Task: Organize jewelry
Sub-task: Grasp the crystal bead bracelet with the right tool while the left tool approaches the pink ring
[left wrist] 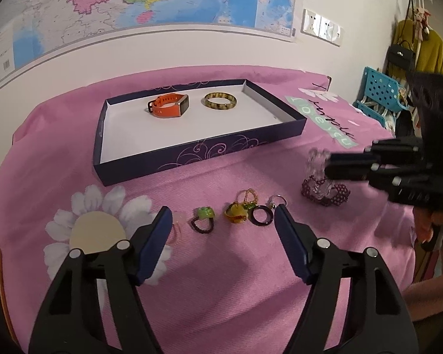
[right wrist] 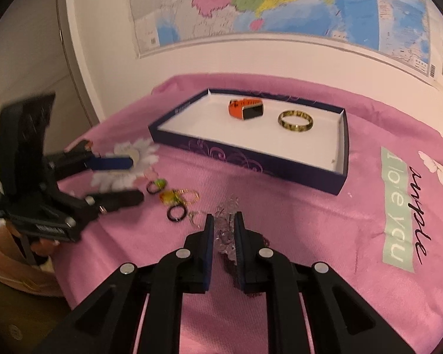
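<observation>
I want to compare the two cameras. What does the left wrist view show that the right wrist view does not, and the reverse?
Only the left wrist view: a dark purple beaded bracelet lying whole on the cloth, blue plastic baskets, a yellow coat.
Only the right wrist view: the right gripper shut on a clear bead bracelet, seen between its pads.
Both: the dark blue box lid holding an orange watch and a mottled bangle, rings, pink cloth, wall map.
</observation>
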